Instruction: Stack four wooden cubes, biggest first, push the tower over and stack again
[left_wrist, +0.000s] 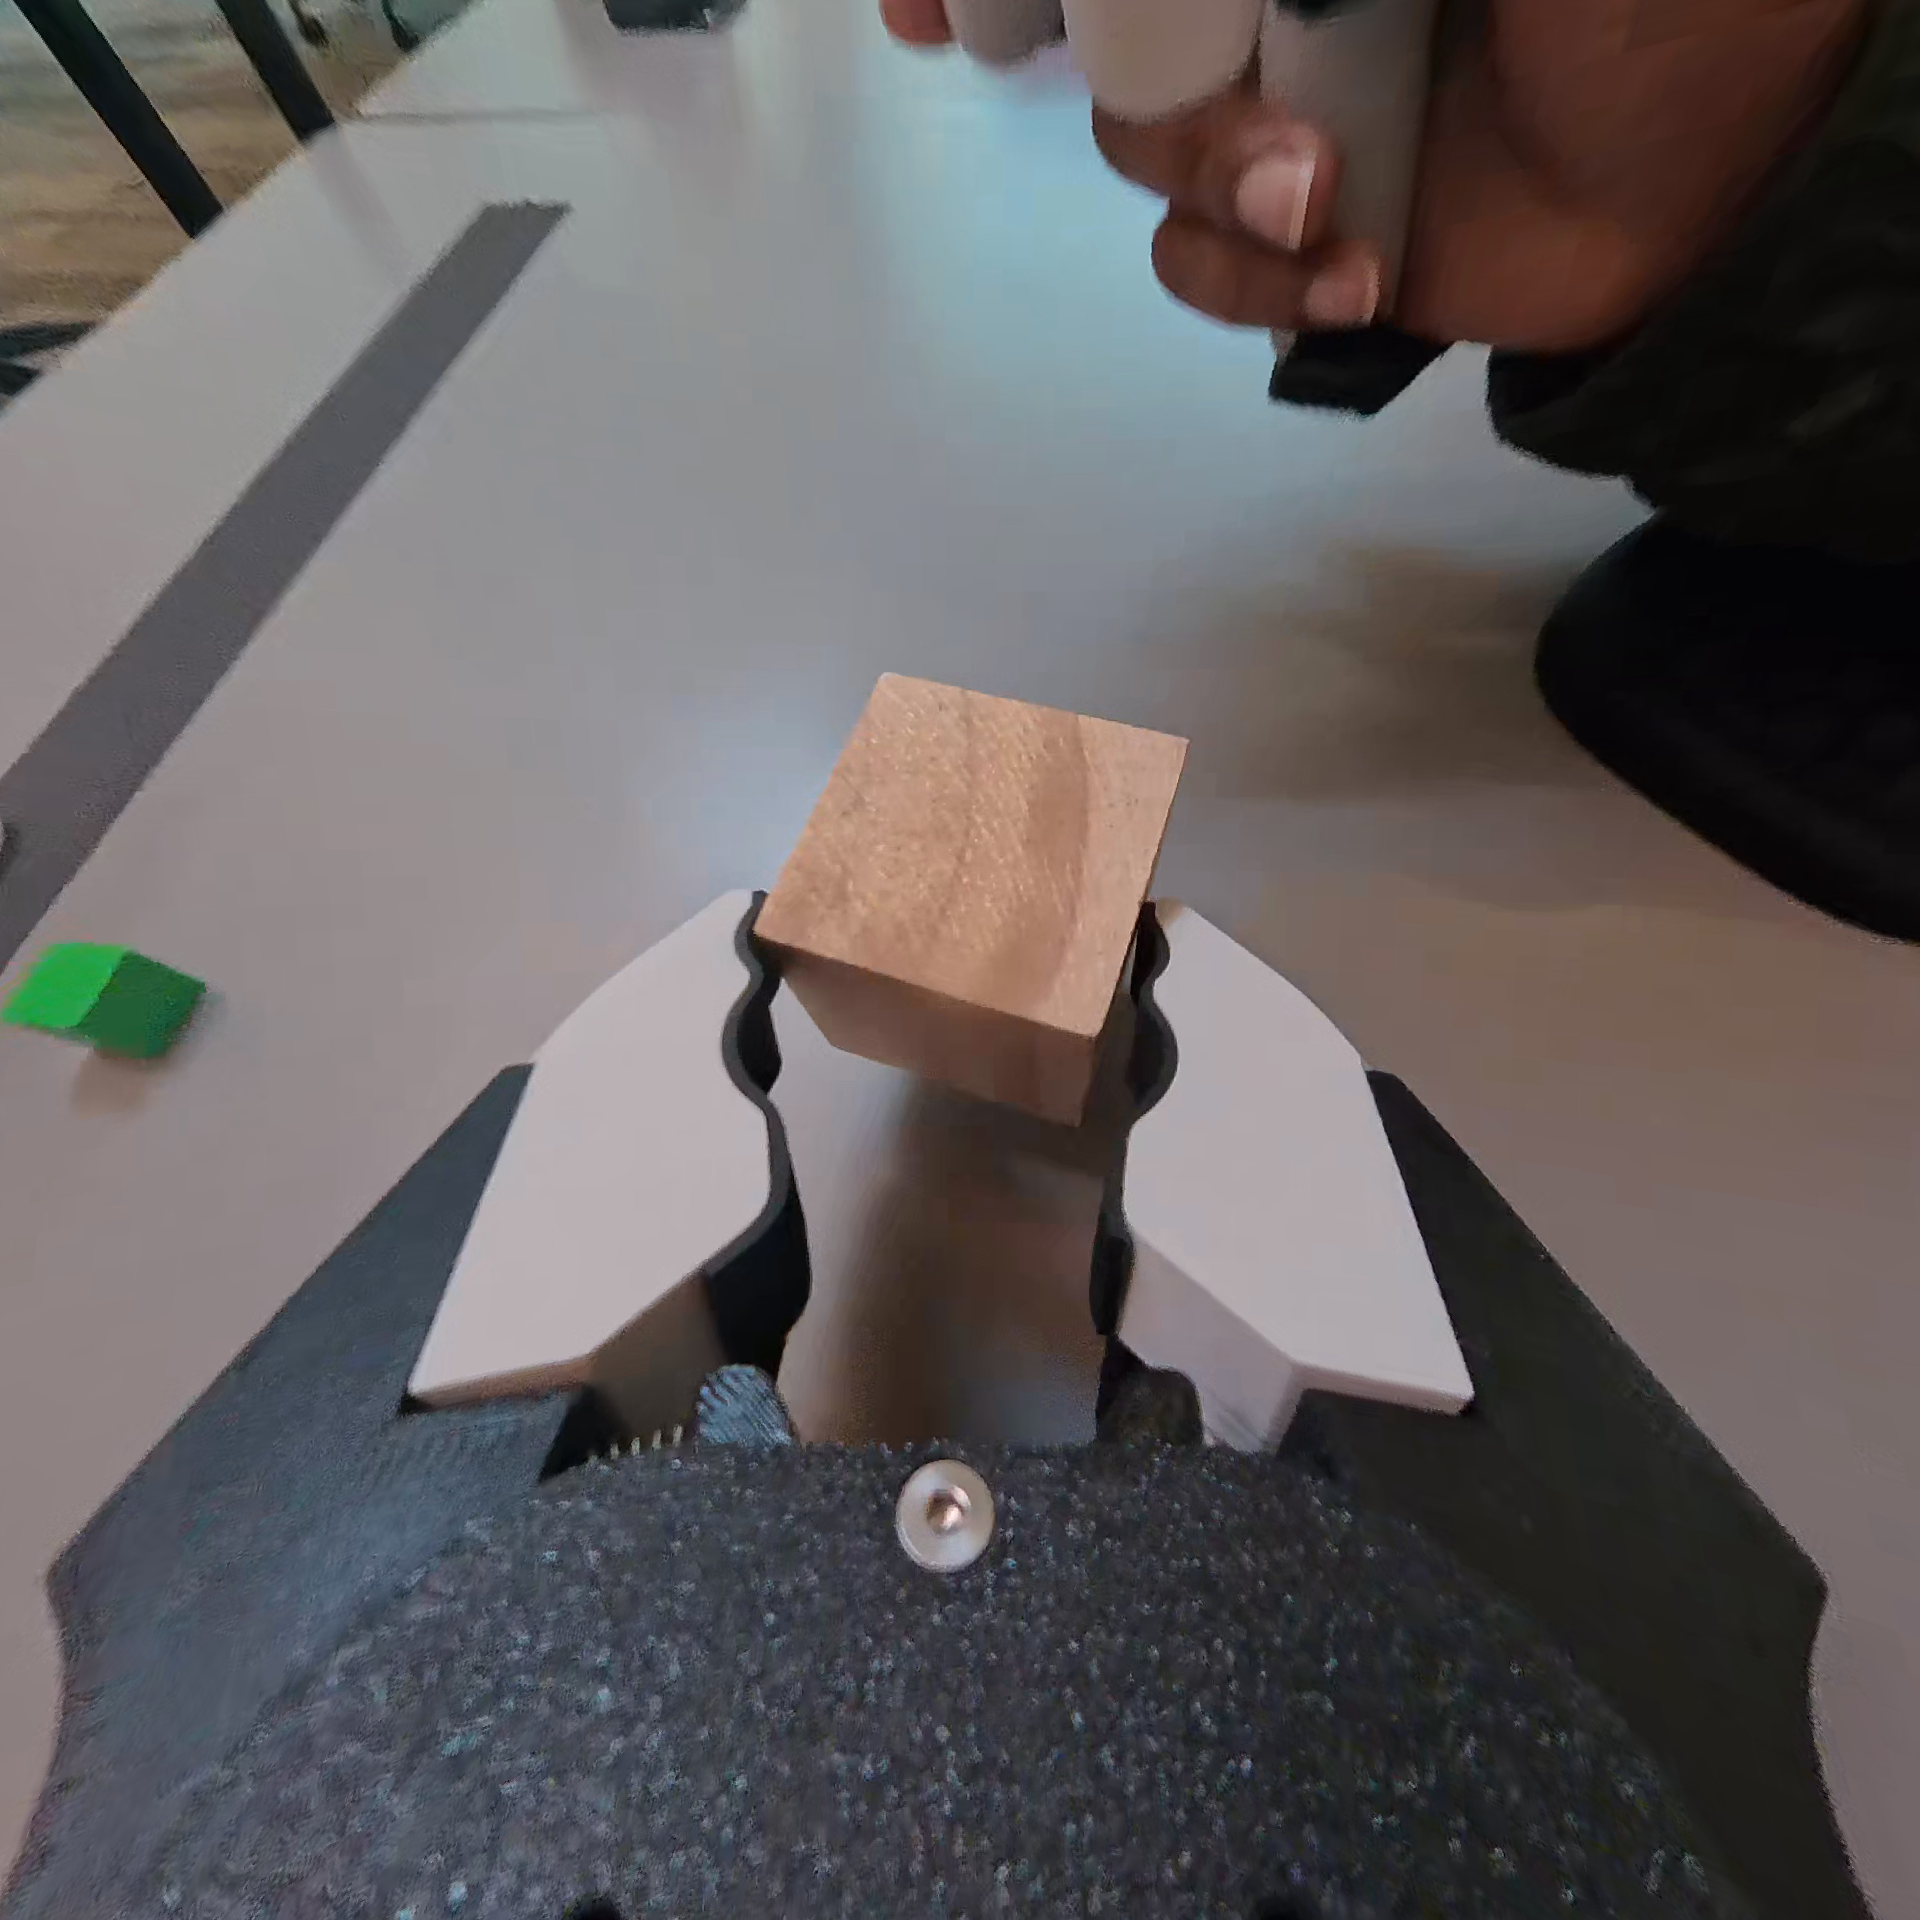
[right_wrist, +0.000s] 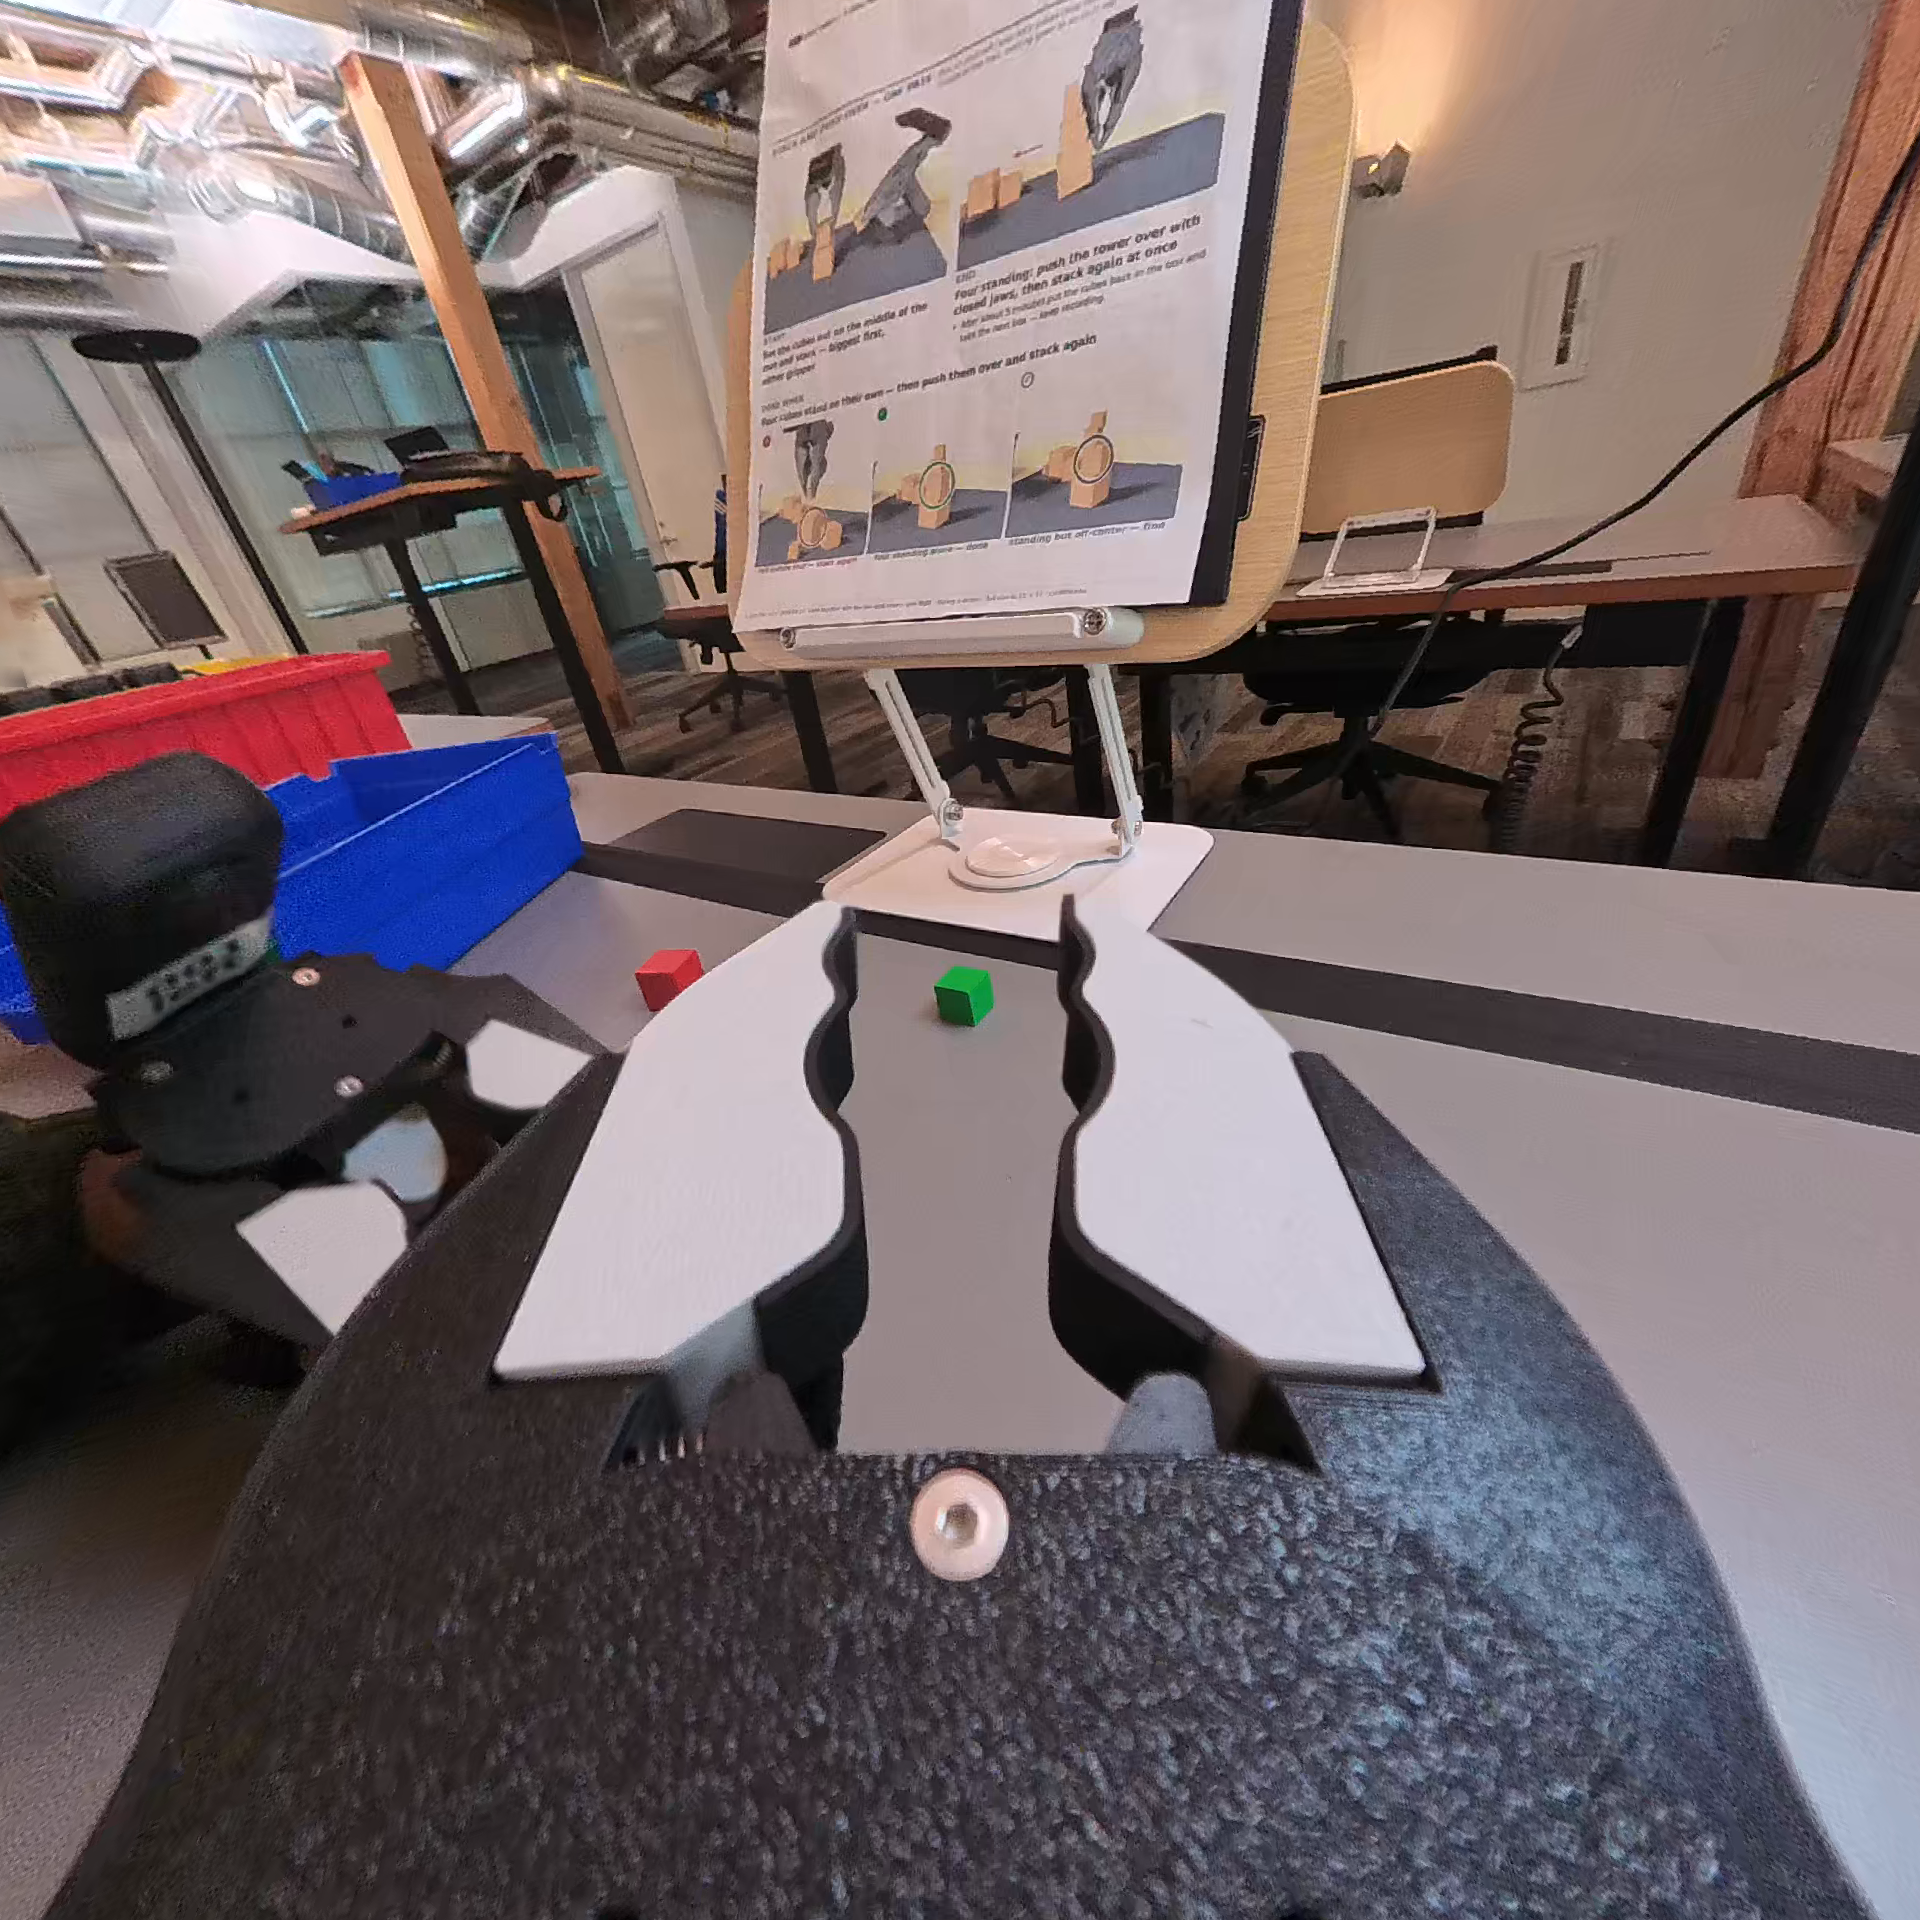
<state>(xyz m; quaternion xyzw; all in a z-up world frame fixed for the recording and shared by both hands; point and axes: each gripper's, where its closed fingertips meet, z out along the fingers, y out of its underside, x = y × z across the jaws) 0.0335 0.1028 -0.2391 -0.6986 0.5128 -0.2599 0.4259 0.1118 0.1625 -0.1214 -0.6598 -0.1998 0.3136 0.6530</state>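
A plain wooden cube stands on the grey table between the fingertips of my left gripper. The jaws are spread about as wide as the cube, which is turned a little askew to them, and they do not clamp it. My right gripper is open and empty above the table. A small green cube lies farther off, seen between its fingers. It also shows in the left wrist view, at the left. A small red cube lies left of it. The left gripper shows at the lower left of the right wrist view.
A blue bin and a red bin stand at the far left. A white stand holds a board with a printed sheet at the table's back. A dark strip runs along the table. A hand holds the right gripper's handle. Some 15 centimetres of space lies between my two pairs of fingers.
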